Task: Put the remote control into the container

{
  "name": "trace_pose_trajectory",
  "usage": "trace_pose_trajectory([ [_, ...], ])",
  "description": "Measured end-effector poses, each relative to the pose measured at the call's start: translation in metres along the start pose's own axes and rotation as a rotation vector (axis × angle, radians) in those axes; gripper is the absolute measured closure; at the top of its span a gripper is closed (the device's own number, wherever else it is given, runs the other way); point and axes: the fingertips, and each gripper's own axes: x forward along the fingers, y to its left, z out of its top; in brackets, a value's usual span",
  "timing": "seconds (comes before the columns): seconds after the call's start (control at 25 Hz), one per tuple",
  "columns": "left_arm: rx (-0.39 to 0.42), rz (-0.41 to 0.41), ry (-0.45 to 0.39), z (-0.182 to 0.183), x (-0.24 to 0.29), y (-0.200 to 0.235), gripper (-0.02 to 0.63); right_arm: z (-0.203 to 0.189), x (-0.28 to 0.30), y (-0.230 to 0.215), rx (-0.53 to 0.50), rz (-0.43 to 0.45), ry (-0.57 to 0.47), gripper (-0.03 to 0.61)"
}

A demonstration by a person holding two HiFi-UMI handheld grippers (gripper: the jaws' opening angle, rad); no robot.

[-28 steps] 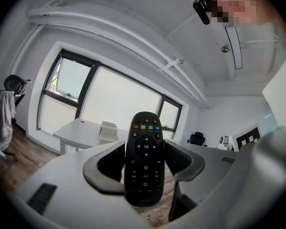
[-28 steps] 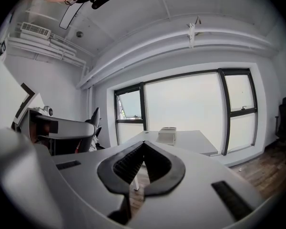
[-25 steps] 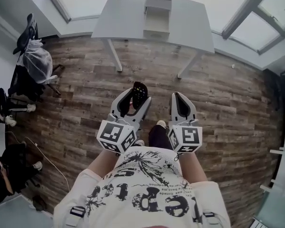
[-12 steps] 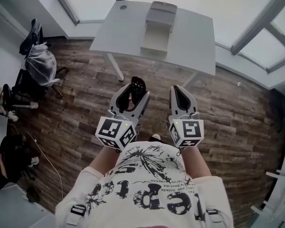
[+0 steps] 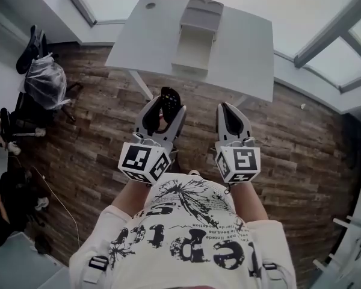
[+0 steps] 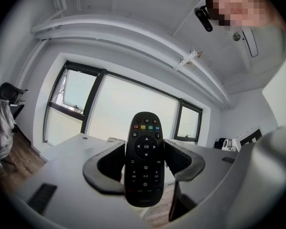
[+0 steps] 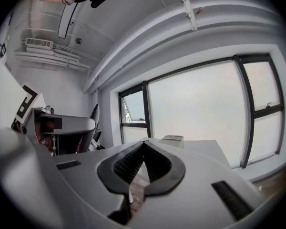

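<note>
Container (image 5: 194,44): one, open, on table (image 5: 246,47).
Remote (image 5: 170,96): one, upright, pinched by left gripper (image 5: 166,114).
Right gripper (image 5: 227,112): jaws pressed together.
Grippers: two, over floor (image 5: 96,131).

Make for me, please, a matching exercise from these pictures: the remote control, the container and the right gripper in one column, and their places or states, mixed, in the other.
1. remote control
2. container
3. right gripper

a. jaws together, nothing between them
b. on the white table
c. between the jaws of the left gripper

Pairs: 1-c, 2-b, 3-a.
</note>
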Motion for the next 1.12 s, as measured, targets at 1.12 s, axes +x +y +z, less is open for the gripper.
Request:
trace_pose_trajectory([
  [1.12,-0.026,-0.215,0.129,0.034,0.218,0.165,0.348,0.019,0.211,-0.078,0.116,-0.309,0.057,0.577],
])
